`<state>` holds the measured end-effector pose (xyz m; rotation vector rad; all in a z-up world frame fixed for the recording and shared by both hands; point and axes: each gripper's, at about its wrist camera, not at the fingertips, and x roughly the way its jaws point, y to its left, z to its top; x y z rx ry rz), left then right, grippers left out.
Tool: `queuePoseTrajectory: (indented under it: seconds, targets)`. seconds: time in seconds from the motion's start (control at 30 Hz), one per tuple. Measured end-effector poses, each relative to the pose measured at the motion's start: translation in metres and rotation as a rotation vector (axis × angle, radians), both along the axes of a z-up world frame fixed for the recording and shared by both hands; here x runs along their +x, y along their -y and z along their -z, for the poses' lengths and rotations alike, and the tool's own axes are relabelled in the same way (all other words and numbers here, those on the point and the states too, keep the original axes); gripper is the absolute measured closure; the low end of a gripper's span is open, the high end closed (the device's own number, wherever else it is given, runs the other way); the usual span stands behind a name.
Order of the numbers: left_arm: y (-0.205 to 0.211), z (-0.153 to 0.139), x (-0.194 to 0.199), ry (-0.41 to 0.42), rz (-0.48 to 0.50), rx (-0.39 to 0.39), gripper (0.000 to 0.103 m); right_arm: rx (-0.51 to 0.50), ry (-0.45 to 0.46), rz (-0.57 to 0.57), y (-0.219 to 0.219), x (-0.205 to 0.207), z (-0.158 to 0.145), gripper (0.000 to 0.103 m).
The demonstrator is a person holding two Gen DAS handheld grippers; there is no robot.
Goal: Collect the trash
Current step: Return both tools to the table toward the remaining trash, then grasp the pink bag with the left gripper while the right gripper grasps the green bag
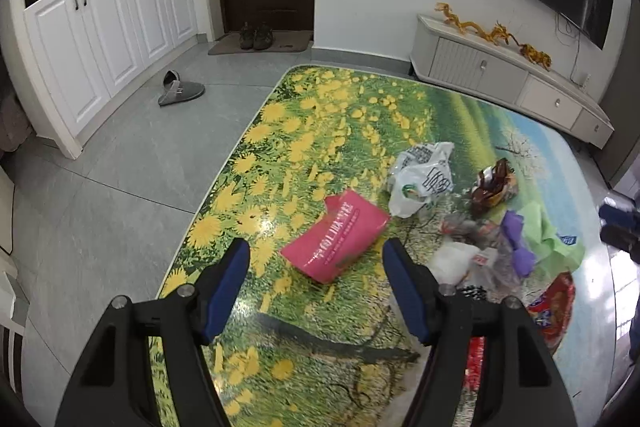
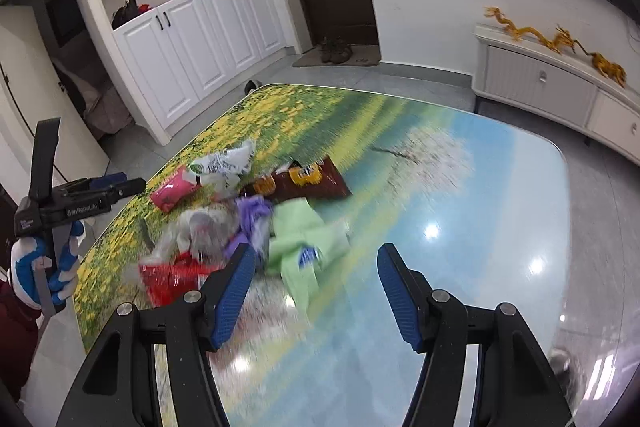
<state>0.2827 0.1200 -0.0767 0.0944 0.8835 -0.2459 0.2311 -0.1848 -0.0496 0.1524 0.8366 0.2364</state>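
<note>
Both of my grippers hang above the table [image 1: 224, 171] with nothing in them: the left gripper [image 1: 316, 255] has its fingers spread apart over the yellow-flower end, and the right gripper [image 2: 316, 259] is spread just as wide over the blue, shiny end. I judge that I hold them open because no piece has been chosen yet and a wide gap suits loose, crumpled stuff. The trash is all heaped together on the table, between my two grippers. Taking the pink bag [image 1: 336, 237] as my mark: it lies flat at the edge of the heap nearest my left fingers, apart from the rest, so it looks the easiest first pick. Just beyond it sits a white plastic bag [image 1: 424, 179], and past that a brown snack packet [image 1: 494, 185]. To the side away from the flowers lie a clear wrapper [image 1: 472, 231], a purple scrap [image 1: 518, 239] on a green sheet [image 1: 556, 227], and a red packet [image 1: 554, 303] nearest me. These overlap one another, so lifting one may drag its neighbours. I see no bin on the table in either view. Off the table, a slipper [image 1: 180, 91] lies on the floor by the white cupboards [image 1: 104, 31].
</note>
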Motion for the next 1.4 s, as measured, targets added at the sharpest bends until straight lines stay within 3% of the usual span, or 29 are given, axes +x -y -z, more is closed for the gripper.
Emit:
queuePoseTrajectory:
  seconds: [0.2, 0.53, 0.67, 0.7, 0.8, 0.93, 1.13, 1.4]
  targets:
    - [0.018, 0.019, 0.024, -0.035, 0.084, 0.045, 0.036, 0.013, -0.065, -0.099, -0.021, 0.066, 0.016, 0.041]
    - [0.039, 0.045, 0.043, -0.078, 0.142, 0.085, 0.037, -0.007, -0.148, -0.18, -0.026, 0.082, 0.048, 0.043]
    - [0.041, 0.048, 0.042, -0.088, 0.149, 0.082, 0.051, 0.0, -0.164, -0.194, -0.024, 0.079, 0.054, 0.053]
    - [0.042, 0.049, 0.042, -0.092, 0.151, 0.083, 0.059, 0.003, -0.167, -0.2, -0.024, 0.077, 0.055, 0.057]
    - [0.045, 0.049, 0.039, -0.093, 0.152, 0.094, 0.069, 0.01, -0.168, -0.212, -0.022, 0.071, 0.054, 0.072]
    - [0.047, 0.041, 0.029, -0.078, 0.158, 0.069, 0.072, 0.025, -0.149, -0.195, -0.014, 0.059, 0.05, 0.081]
    - [0.044, 0.017, 0.013, -0.049, 0.141, 0.055, 0.073, 0.055, -0.084, -0.154, 0.004, 0.037, 0.028, 0.086]
    - [0.062, -0.043, -0.023, 0.037, 0.151, 0.036, 0.073, 0.086, 0.021, -0.105, 0.029, -0.002, -0.019, 0.087]
